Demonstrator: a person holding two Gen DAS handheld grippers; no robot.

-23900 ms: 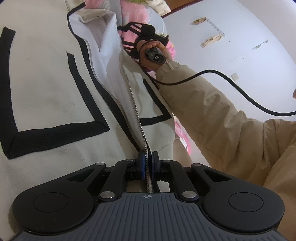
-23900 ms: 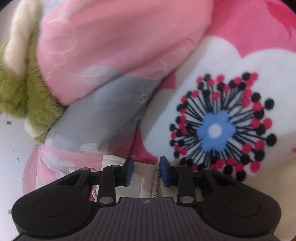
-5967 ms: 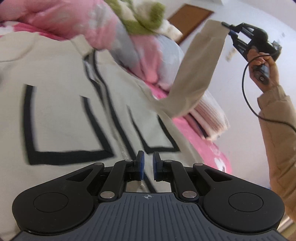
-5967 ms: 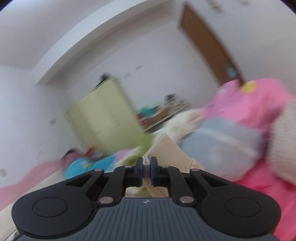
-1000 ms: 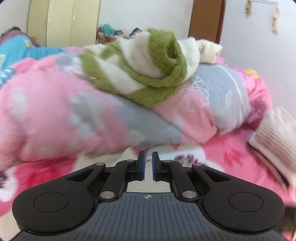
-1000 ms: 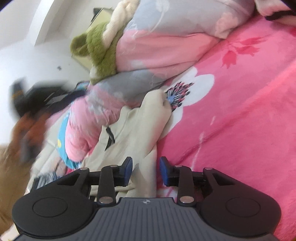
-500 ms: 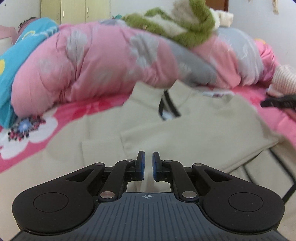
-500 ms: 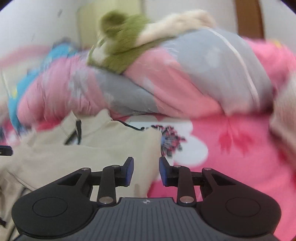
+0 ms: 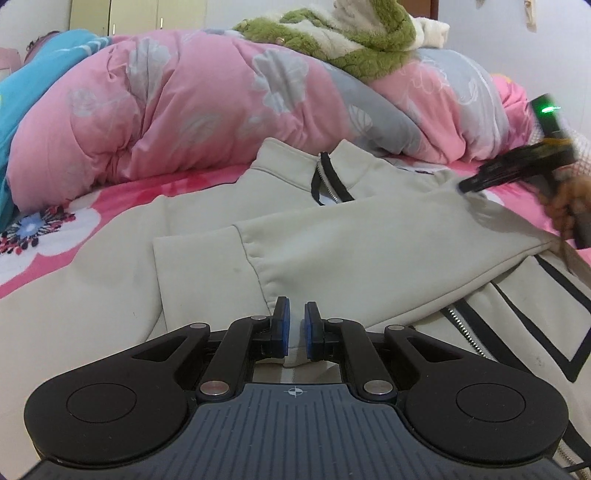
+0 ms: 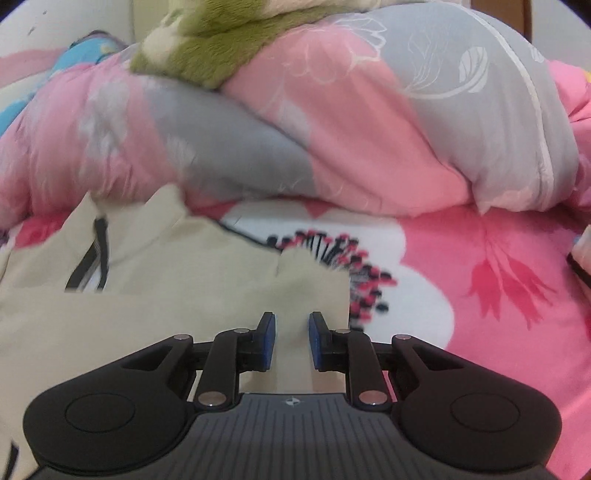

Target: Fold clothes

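Cream zip-front jacket with black trim (image 9: 369,236) is lying spread on the bed, on a pink fleece blanket with white flower print (image 10: 498,288), its stand-up collar lying just below a puffy pink-and-grey quilt (image 9: 207,99). One cream sleeve (image 9: 332,254) is lying folded across the jacket's chest, cuff end towards the left of the left wrist view. Left gripper (image 9: 294,328) is sitting low over the jacket with its blue pads nearly pressed together, a thin ridge of cream fabric standing in the narrow slot between them; whether the pads are actually biting that fabric cannot be told. Right gripper (image 10: 291,341) is hovering over the jacket's shoulder edge, its jaws partly spread and having just been closing, with cream cloth showing behind the gap but nothing pinched. In the left wrist view the right gripper (image 9: 480,182) is appearing at the right edge, carried by a hand (image 9: 565,206), its tips at the shoulder of the jacket. Green-and-white fuzzy garment (image 9: 354,33) is lying on top of the quilt.
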